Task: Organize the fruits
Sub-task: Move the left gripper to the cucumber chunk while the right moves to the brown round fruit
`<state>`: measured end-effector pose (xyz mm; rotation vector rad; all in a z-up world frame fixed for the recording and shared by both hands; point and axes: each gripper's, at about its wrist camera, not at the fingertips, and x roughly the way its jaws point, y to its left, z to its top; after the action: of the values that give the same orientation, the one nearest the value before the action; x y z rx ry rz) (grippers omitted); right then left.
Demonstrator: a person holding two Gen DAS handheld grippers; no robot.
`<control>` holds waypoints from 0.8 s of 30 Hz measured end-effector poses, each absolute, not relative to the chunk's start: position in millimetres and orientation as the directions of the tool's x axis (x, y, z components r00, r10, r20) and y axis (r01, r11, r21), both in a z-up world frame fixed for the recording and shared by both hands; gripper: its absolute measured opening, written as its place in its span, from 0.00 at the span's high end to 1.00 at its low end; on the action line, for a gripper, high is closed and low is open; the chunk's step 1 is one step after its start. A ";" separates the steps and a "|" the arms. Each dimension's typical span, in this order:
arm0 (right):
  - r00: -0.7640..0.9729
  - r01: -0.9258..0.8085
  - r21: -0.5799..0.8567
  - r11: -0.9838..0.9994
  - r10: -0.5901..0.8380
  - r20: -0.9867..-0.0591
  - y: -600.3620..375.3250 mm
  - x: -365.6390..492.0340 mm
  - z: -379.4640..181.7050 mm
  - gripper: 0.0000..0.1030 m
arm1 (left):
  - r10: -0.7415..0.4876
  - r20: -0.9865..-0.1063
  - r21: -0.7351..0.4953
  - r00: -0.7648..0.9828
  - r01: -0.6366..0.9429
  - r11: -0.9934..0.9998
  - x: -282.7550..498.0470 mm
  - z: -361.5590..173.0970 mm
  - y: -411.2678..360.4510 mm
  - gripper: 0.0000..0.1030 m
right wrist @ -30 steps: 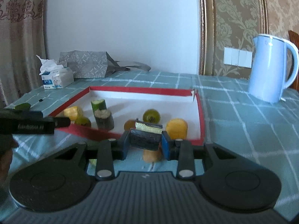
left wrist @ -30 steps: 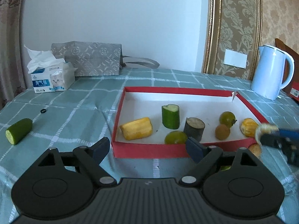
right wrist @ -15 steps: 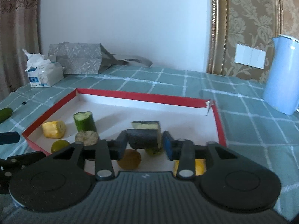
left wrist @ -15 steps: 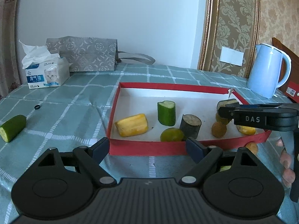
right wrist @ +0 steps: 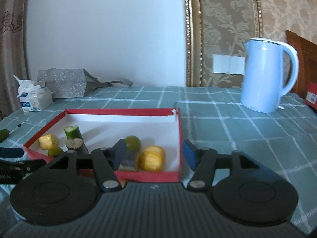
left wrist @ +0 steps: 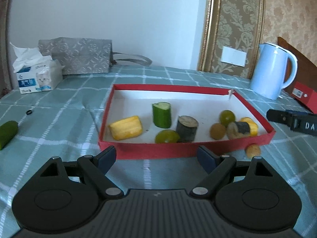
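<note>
Checked tablecloth point(left wrist: 59, 119) | kettle point(right wrist: 265, 77) beside red tray point(left wrist: 150, 150) (fruit inside) | left tool point(left wrist: 156, 154) released | right tool point(right wrist: 154, 154) just released, empty

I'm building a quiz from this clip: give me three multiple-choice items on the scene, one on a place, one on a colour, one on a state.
1. Where does the cucumber half lie?
A. in the tray
B. on the cloth, left of the tray
C. beside the kettle

2. What colour is the tray rim?
A. red
B. blue
C. white

3. How is the right gripper?
A. shut on a fruit
B. open, holding nothing
C. out of view

Answers: 1 B, it lies on the checked cloth outside the tray. 2 A, red walls, white floor. 3 B, its jaws have just been opening, with nothing gripped.
</note>
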<state>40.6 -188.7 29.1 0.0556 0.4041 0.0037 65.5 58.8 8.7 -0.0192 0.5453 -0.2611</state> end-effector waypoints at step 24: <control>0.908 0.072 0.205 0.976 0.021 -0.418 -213.5 21.8 20.2 0.21 | -0.321 -0.511 -0.060 0.798 0.339 0.939 50.3 4.6 11.3 0.10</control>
<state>21.8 -213.5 20.2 0.2194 0.4317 -0.0266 50.3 11.3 4.6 0.0349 0.5419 -0.3547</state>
